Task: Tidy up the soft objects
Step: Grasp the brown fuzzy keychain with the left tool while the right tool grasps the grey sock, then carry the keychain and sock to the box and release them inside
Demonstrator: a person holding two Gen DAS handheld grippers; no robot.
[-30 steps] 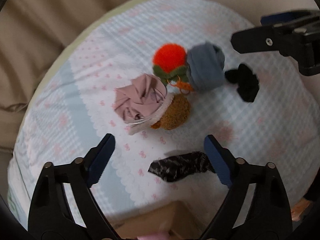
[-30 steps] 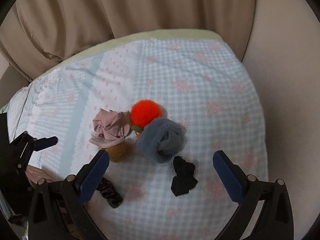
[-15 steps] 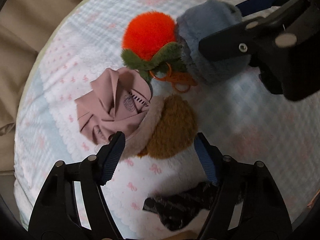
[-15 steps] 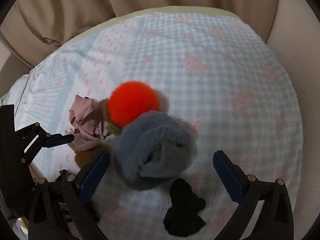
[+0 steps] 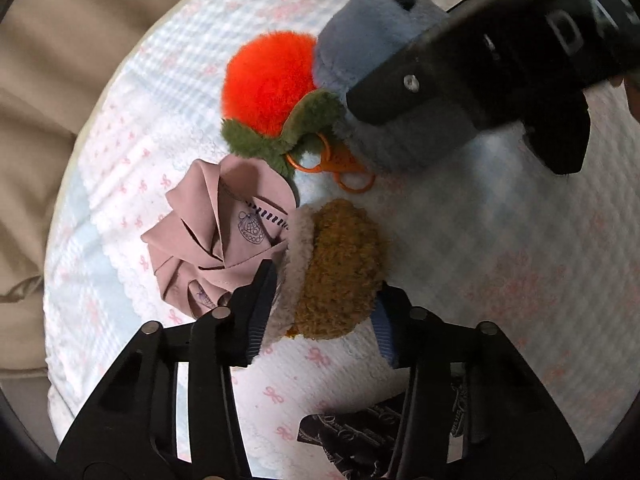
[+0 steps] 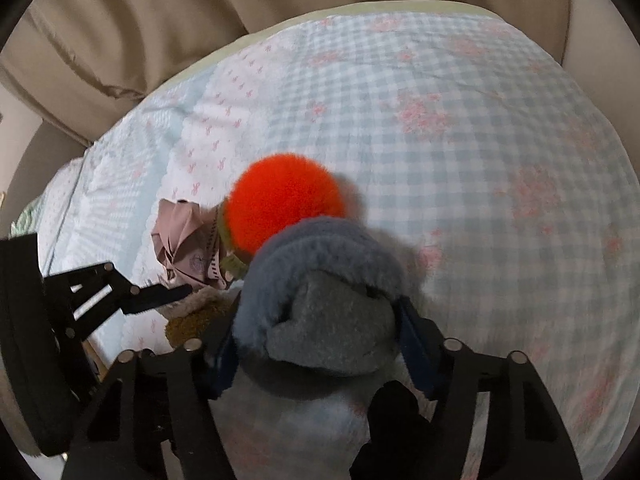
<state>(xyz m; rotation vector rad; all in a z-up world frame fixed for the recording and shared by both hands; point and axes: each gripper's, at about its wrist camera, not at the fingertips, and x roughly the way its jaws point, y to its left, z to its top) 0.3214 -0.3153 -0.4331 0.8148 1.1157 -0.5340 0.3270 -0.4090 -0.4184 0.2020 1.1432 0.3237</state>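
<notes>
A cluster of soft things lies on the quilted bed cover [image 5: 500, 240]. My left gripper [image 5: 324, 312] is shut on a brown and cream fuzzy plush [image 5: 332, 268], which also shows in the right wrist view [image 6: 192, 316]. My right gripper [image 6: 316, 348] is shut on a blue-grey fuzzy plush [image 6: 320, 292], also seen in the left wrist view [image 5: 372, 60]. An orange pom-pom [image 5: 268, 80] with green leaves and an orange clip [image 5: 336, 164] touches the blue plush. A pink folded cloth [image 5: 216, 236] lies left of the brown plush.
A black patterned scrunchie [image 5: 360, 436] lies under my left gripper. A black soft item [image 6: 392, 412] lies under my right gripper. Beige curtains [image 6: 200, 12] hang behind the bed [image 6: 480, 120]. A beige wall is at the right.
Both grippers moved down and in onto the cluster. The left one closed on the brown plush and the right one closed on the blue-grey plush.
</notes>
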